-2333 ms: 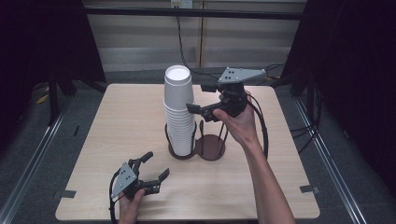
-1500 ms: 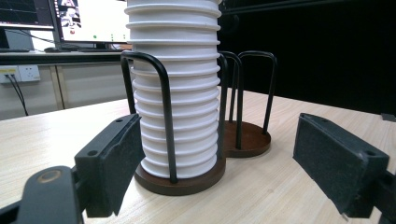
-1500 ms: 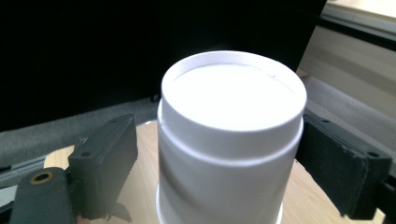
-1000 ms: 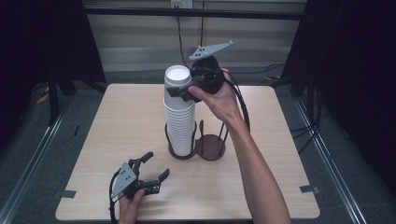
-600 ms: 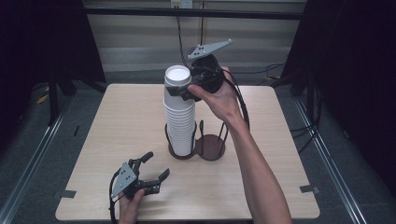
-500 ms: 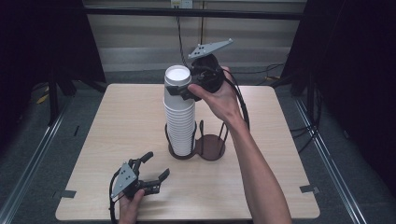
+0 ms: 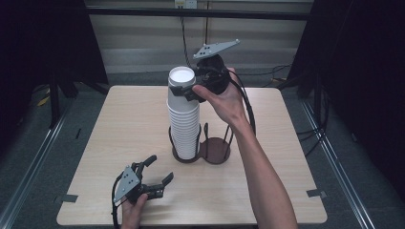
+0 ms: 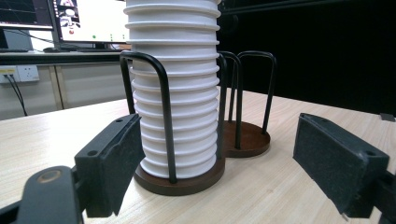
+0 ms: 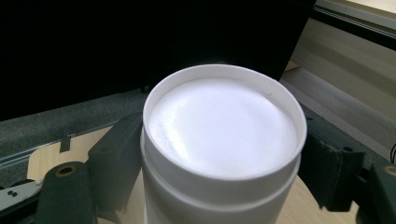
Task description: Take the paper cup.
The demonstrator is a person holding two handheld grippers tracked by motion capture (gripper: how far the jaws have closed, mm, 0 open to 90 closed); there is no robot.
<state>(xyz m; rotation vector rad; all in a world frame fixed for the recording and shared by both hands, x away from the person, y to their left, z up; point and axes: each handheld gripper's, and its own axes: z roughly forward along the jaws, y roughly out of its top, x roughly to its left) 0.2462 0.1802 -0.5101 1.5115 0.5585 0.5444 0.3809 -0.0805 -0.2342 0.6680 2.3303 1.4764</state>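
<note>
White ribbed cup stack (image 7: 183, 114) (upside down), right gripper (image 7: 188, 90) flanking top

No legible text, labels or numbers

No word, brand or number can be read on the white cups (image 8: 175, 88), the wire holder (image 8: 163, 116) or the table (image 7: 119, 124). In the left gripper view, at about eleven o'clock, a lit monitor (image 8: 86, 21) is seen with small coloured marks and rows of writing on it (all too small and blurred to be made out). A second dark screen (image 8: 23, 11) at ten o'clock carries faint coloured lines, which cannot be read either.
</note>
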